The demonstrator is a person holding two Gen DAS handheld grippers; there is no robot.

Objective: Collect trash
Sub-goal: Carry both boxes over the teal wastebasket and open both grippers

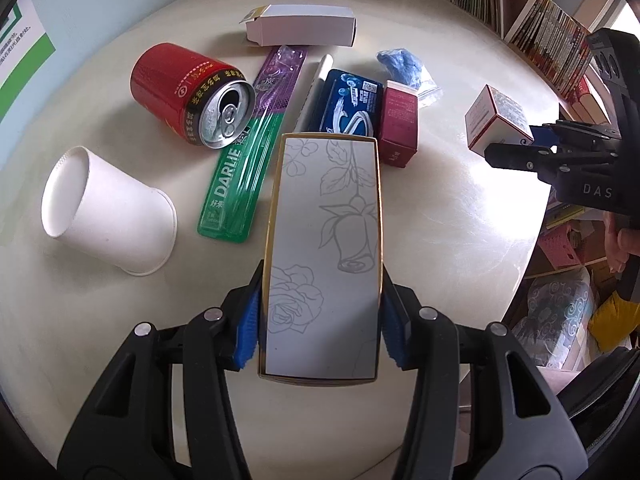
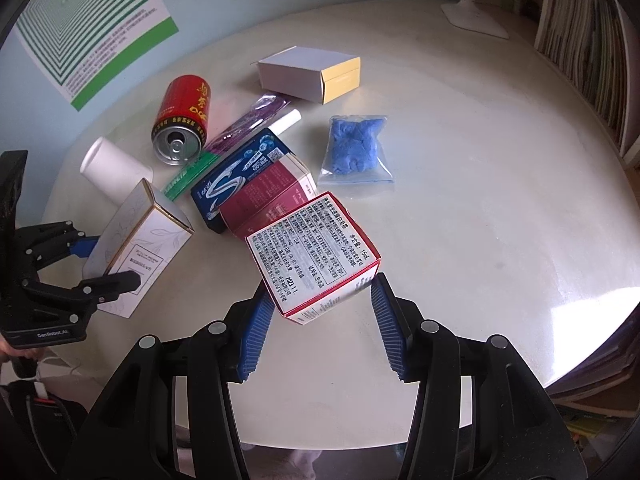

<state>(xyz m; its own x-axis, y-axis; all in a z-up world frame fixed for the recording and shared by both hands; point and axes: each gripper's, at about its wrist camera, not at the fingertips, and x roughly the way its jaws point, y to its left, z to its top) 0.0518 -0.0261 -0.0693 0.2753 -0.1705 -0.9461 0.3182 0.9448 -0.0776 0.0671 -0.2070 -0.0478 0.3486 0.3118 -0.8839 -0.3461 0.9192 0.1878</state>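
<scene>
Trash lies spread over a round cream table (image 1: 460, 216). My left gripper (image 1: 320, 300) is shut on a tall white box with rose drawings and gold edges (image 1: 326, 240), its blue pads pressing both long sides. In the right wrist view that rose box (image 2: 144, 236) hangs tilted in the left gripper (image 2: 108, 264) at the table's left edge. My right gripper (image 2: 322, 292) is shut on a small red-edged white box with printed text (image 2: 316, 252), held tilted above the table. From the left wrist view, this small box (image 1: 496, 120) sits in the right gripper (image 1: 516, 148) at the far right.
On the table lie a red can (image 1: 188, 96), a white paper cup (image 1: 108, 216), a green Darlie pack (image 1: 240, 176), a purple pack (image 1: 278, 80), a grey-white carton (image 1: 304, 26), a blue gum pack (image 1: 352, 104), a dark red box (image 1: 400, 124) and a bag of blue material (image 2: 354, 152). Bookshelves (image 1: 552, 36) stand at the right.
</scene>
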